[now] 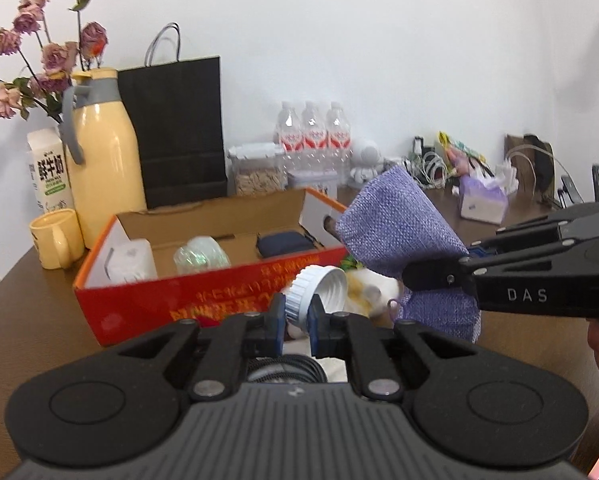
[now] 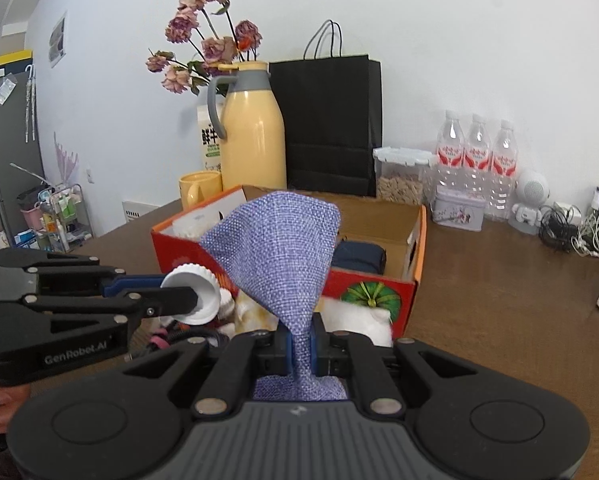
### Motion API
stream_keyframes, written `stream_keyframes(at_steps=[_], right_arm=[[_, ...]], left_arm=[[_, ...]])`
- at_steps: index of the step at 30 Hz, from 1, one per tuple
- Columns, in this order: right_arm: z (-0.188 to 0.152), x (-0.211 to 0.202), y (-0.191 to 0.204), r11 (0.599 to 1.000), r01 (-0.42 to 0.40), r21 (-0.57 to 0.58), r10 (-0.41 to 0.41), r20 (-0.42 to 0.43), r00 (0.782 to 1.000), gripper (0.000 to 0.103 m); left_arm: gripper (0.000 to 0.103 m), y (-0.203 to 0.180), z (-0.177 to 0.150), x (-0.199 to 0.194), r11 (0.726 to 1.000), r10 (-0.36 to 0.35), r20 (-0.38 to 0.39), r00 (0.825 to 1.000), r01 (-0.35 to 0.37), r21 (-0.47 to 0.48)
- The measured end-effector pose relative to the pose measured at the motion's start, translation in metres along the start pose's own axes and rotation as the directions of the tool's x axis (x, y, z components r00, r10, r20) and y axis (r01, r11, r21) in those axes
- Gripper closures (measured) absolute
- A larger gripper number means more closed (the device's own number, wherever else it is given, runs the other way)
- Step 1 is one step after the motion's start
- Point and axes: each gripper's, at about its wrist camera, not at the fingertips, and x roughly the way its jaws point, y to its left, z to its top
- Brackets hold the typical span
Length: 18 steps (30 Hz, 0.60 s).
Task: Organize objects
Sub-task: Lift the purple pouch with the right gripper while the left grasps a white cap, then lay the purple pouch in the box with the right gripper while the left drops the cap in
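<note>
Left wrist view: left tool (image 1: 298, 316) clamped narrow on white ribbed cap (image 1: 319, 292), lifted clear of the bench (image 1: 31, 320). Right tool (image 2: 299, 346) pinches purple woven pouch (image 2: 275, 248). Behind both, red cardboard box (image 1: 203, 292), thermos beyond at the bench's back edge.

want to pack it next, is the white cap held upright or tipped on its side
Tipped on its side: the white cap is pinched at its ribbed rim by the left hand-held gripper, its open threaded inside facing sideways.
</note>
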Motion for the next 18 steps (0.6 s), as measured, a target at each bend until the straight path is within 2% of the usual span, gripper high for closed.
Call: stream_keyframes(at_steps=[11,18], right_arm=[[0.055,0.024,-0.002,0.999,-0.028,0.043,0.025,0.066,0.998,0.096],[0.090,0.078,-0.018,0.993,-0.048,0.108,0.040,0.067,0.997,0.096]], left_arm=[[0.091,0.035,0.041,0.018,0.996,0.058,0.057,0.997,-0.054,-0.066],[0.091,0.057,0.066,0.059,0.988,0.102,0.057,0.993,-0.095,-0.124]])
